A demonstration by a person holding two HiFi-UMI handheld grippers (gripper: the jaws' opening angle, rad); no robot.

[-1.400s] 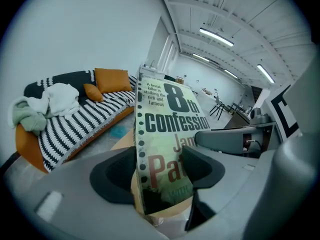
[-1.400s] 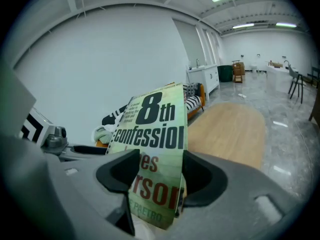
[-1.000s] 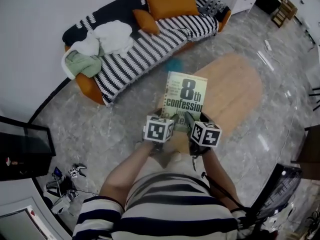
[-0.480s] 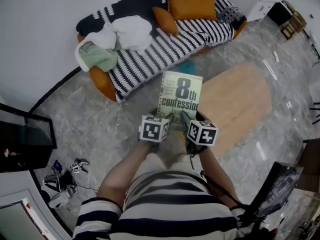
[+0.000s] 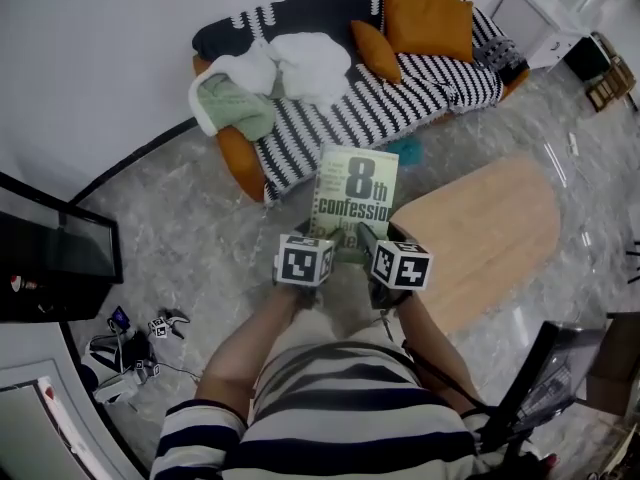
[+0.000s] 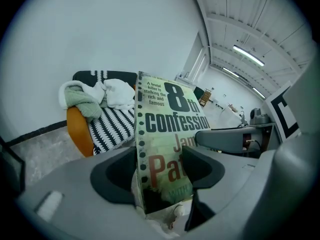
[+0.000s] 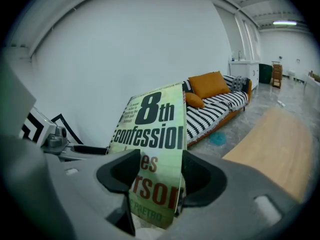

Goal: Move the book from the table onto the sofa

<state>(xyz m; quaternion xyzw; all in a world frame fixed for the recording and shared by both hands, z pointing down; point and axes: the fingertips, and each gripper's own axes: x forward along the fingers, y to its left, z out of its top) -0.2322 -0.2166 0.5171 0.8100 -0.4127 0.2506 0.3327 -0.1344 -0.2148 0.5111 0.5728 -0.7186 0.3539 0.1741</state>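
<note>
**Book held in the air by both tools, near the sofa's front**

The left tool (image 6: pixel 161 170) is clamped on the book (image 5: pixel 355 193). The book's near edge is pinched between the two dark pads at its left corner. The right tool (image 7: pixel 156 176) is clamped on the same near edge towards the right corner, and its jaws are kept wide apart by the thickness of the book.

In the head view the two tools are seen side by side, the left at 9 o'clock of the right, each topped by its marker cube. The book is carried out from them towards 12 o'clock, cover up and clear of every surface. "8th confession" is printed on the pale green cover. Bare forearms and a striped shirt (image 5: pixel 340 418) are seen at 6 o'clock of the tools.

Grey marbled floor (image 5: pixel 170 223) is seen below the book. The desk (image 5: pixel 490 233), of light wood with a rounded end, lies at 4 o'clock of the book.

The sofa (image 5: pixel 400 103) stands at 12 o'clock under a black-and-white striped cover, and its front is met in the picture by the book's far edge. Two orange cushions (image 5: pixel 428 20) are set towards its 1 o'clock end. White and green cloths (image 5: pixel 270 73) are heaped at its 10 o'clock end.
</note>
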